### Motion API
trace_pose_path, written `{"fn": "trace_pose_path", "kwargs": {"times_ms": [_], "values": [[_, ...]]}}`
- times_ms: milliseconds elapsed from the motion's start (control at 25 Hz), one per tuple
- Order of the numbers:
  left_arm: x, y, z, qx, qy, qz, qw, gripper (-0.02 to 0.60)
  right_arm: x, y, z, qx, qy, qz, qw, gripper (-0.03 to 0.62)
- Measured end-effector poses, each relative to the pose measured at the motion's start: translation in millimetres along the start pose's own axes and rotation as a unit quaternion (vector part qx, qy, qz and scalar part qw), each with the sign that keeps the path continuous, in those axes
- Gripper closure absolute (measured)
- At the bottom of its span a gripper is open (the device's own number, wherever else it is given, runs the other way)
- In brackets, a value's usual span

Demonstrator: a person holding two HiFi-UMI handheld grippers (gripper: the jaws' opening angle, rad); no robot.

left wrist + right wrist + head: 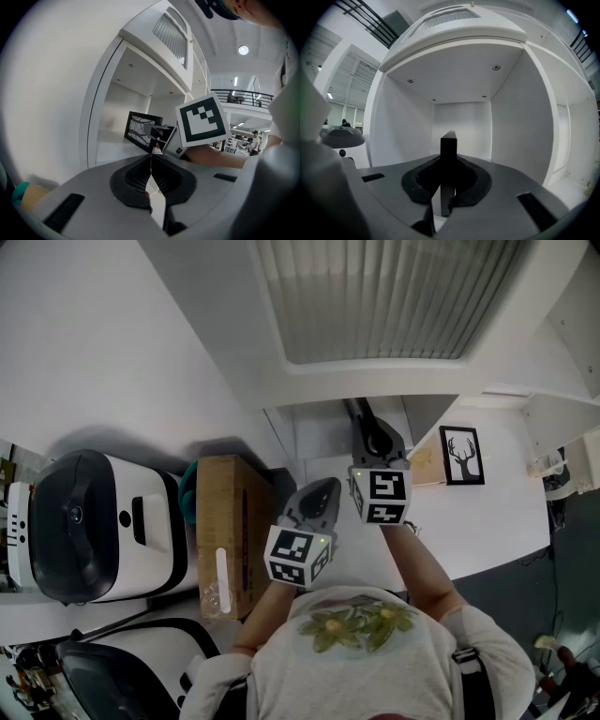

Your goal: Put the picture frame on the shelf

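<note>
My right gripper (449, 161) is shut on a black picture frame (449, 147), held upright and seen edge-on. In front of it is the white shelf niche (461, 119), open and bare inside. The left gripper view shows the frame (139, 130) from the side with a black-and-white print, the right gripper (161, 134) clamped on its near edge. In the head view the right gripper (368, 430) reaches toward the shelf opening (323, 432). My left gripper (151, 164) is shut with nothing between its jaws, and it sits just behind and left of the right one (323, 491).
A second black-framed deer picture (462, 456) lies on the white counter (487, 517) at the right, beside a tan board (424, 465). A cardboard box (230, 535) and a white machine with a dark front (84, 526) stand on the left.
</note>
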State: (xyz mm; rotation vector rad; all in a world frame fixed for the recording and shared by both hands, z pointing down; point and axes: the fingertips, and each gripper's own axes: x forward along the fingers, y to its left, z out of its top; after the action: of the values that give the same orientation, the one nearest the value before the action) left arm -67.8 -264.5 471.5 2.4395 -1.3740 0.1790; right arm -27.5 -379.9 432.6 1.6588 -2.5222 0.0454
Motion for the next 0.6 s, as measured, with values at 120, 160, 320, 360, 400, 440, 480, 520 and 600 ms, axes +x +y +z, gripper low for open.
{"fn": "trace_pose_path", "kwargs": {"times_ms": [120,160,320,360,400,440,480,520,600], "values": [[-1.1,0.3,0.5,0.000,0.000,0.000,1.0000,0.552,2.2,0.4,0.4,0.002,0.001,0.002,1.000,0.546],[-1.5,0.2,0.3,-0.001,0.000,0.000,1.0000,0.552,2.6,0.5,0.5,0.002,0.001,0.003,1.000,0.546],[-2.9,0.0,-0.2,-0.001,-0.002,0.001,1.0000,0.552,3.0,0.7,0.8,0.004,0.001,0.006,1.000,0.546],[-3.0,-0.3,-0.2,-0.001,-0.002,0.000,1.0000,0.552,3.0,1.0,0.6,0.006,0.002,0.009,1.000,0.546],[-3.1,-0.4,-0.2,-0.001,-0.002,0.000,1.0000,0.552,3.2,1.7,-0.1,0.009,0.004,0.012,1.000,0.546],[-3.2,-0.4,-0.1,-0.001,-0.002,0.000,1.0000,0.552,3.5,2.7,-1.1,0.011,0.006,0.016,1.000,0.546],[-3.3,-0.4,0.0,-0.002,-0.003,0.000,1.0000,0.552,3.6,3.4,-2.0,0.013,0.008,0.019,1.000,0.546],[-3.4,-0.5,0.1,-0.002,-0.003,0.000,1.0000,0.552,3.4,3.9,-2.5,0.014,0.009,0.021,1.000,0.545],[-3.8,-0.6,0.0,-0.002,-0.003,0.000,1.0000,0.552,2.2,4.1,-2.6,0.014,0.009,0.021,1.000,0.545]]}}
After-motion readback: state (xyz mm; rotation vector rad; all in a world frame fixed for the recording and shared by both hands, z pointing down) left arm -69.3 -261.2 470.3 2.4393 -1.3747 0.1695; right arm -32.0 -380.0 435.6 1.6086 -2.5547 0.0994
